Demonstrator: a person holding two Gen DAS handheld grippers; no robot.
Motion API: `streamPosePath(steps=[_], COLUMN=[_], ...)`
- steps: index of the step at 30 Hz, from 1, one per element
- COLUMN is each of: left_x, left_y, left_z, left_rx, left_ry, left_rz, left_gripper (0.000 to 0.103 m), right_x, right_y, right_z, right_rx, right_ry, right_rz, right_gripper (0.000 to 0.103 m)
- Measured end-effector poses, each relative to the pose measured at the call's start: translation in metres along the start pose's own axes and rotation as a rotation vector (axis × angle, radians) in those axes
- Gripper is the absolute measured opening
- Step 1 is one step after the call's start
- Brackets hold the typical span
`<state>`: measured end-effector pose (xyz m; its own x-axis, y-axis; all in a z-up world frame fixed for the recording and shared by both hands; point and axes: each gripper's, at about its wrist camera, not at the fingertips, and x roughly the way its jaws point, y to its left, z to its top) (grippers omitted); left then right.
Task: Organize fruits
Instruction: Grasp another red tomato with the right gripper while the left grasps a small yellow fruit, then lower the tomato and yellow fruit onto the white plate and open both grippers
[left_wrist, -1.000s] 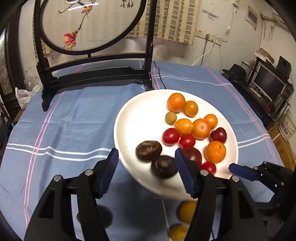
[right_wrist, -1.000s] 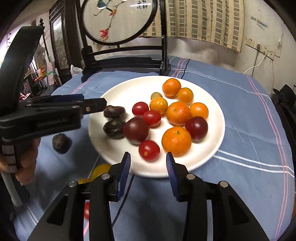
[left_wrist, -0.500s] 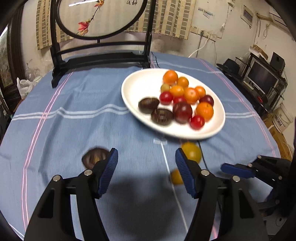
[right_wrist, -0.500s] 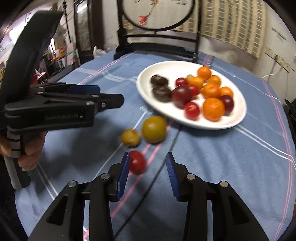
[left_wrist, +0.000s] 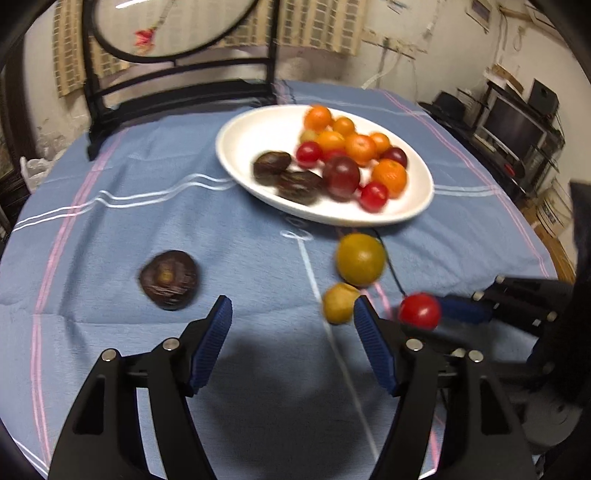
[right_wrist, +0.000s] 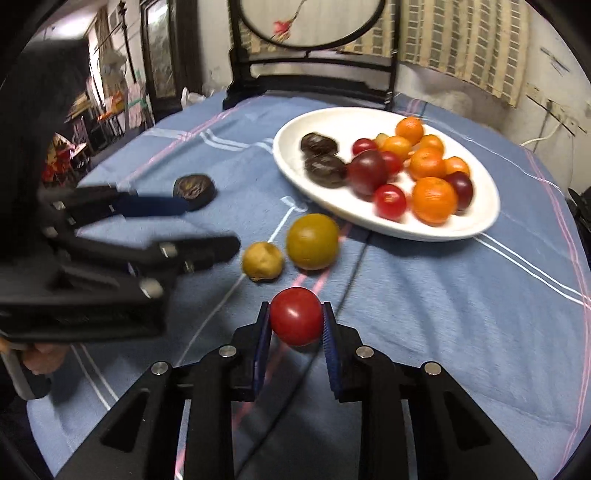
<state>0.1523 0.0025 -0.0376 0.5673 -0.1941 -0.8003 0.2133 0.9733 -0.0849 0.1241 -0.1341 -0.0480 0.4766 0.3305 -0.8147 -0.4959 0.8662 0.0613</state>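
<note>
red tomato (right_wrist: 295, 321) pinched in the right claw (right_wrist: 295, 325), near the fruit-filled white plate (right_wrist: 476, 225).

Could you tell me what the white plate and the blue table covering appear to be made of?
White plate: probably glazed ceramic, going by its smooth, glossy, thick rim; melamine is possible. Blue table covering: woven fabric, matte, with creases and woven-in white and pink stripes.

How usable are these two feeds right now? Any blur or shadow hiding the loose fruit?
Left wrist view: motion smear on the dark fruit and on the white plate; a gripper shadow darkens the blue tablecloth between the fingers. Right wrist view: the red tomato in the right gripper is sharp; the left gripper is blurred.
</note>
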Motion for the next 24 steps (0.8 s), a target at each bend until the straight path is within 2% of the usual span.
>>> streamPosePath(steps=[5, 7, 10, 11, 14, 17, 20, 24], left_x=[0.015, 0.023, 0.032, 0.034, 0.037, 0.032, 0.017, 0.003], left_y=[-0.023, -0.028, -0.032, -0.032, -0.037, -0.037, -0.038, -0.035], left_z=[-0.002, -0.002, 0.002, 0.002, 0.002, 0.004, 0.012, 0.039], left_rx=[0.080, 0.093, 0.089, 0.090, 0.119, 0.122, 0.143, 0.135], left_ry=[0.023, 0.041, 0.061, 0.065, 0.058, 0.058, 0.010, -0.056], left_rz=[0.015, 0.016, 0.004, 0.000, 0.011, -0.004, 0.000, 0.011], left_gripper=[0.067, 0.062, 0.048, 0.040, 0.027, 0.027, 0.027, 0.027], right_x=[-0.019, -0.022, -0.026, -0.026, -0.026, -0.029, -0.036, -0.044], right_y=[-0.028, -0.038, -0.049, -0.051, -0.052, -0.048, -0.045, -0.047], right_z=[-0.013, -0.018, -0.021, -0.021, -0.020, -0.017, -0.007, 0.018], right_rx=[0.052, 0.072, 0.097, 0.101, 0.103, 0.076, 0.051, 0.038], right_ry=[-0.027, -0.031, -0.040, -0.041, -0.045, -0.050, -0.072, -0.127], right_rz=[-0.023, -0.032, -0.035, -0.035, -0.037, -0.038, -0.046, -0.071], right_gripper=[0.027, 0.027, 0.027, 0.027, 0.027, 0.027, 0.027, 0.027])
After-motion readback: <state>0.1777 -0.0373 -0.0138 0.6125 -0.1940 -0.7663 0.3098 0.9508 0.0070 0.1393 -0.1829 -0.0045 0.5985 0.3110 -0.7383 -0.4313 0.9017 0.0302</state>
